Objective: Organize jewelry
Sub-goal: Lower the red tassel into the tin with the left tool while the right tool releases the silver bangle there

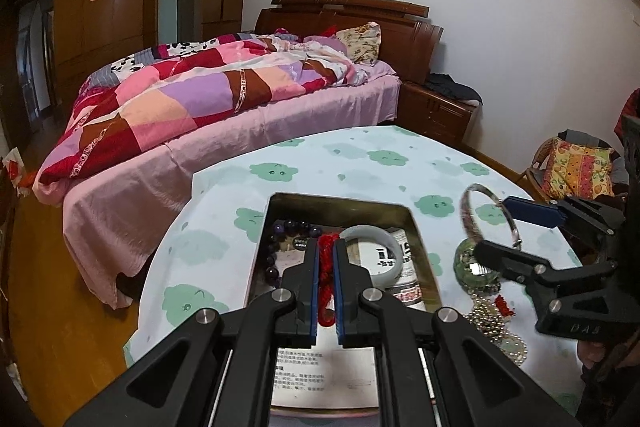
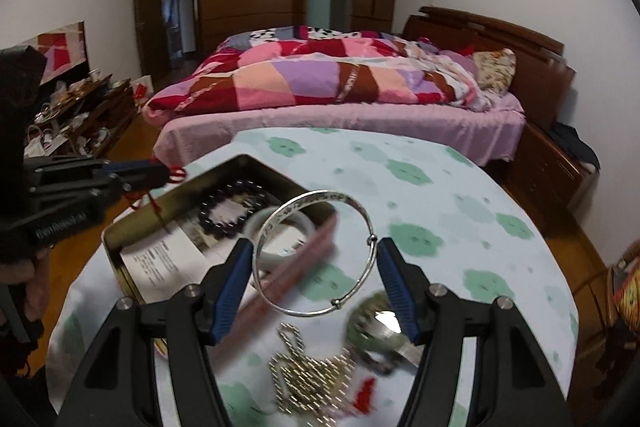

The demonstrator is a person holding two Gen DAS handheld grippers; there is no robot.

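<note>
My left gripper [image 1: 326, 247] is shut on a red cord bracelet [image 1: 325, 279] and holds it over the open metal tin [image 1: 420, 239]. The tin holds a dark bead bracelet [image 1: 280, 239], a pale jade bangle [image 1: 384, 251] and printed paper. My right gripper [image 2: 316, 247] is shut on a silver bangle [image 2: 316, 251], gripping it across its width above the table. The bangle also shows in the left wrist view [image 1: 490, 215]. A gold bead chain [image 2: 308, 371] and a green bracelet [image 2: 376, 331] lie on the cloth to the right of the tin.
The round table [image 2: 440, 195] has a white cloth with green cloud prints. A bed [image 2: 340, 99] with a patchwork quilt stands behind it, a nightstand [image 1: 440, 111] beside it. A chair with a patterned cushion [image 1: 576, 171] is at the right.
</note>
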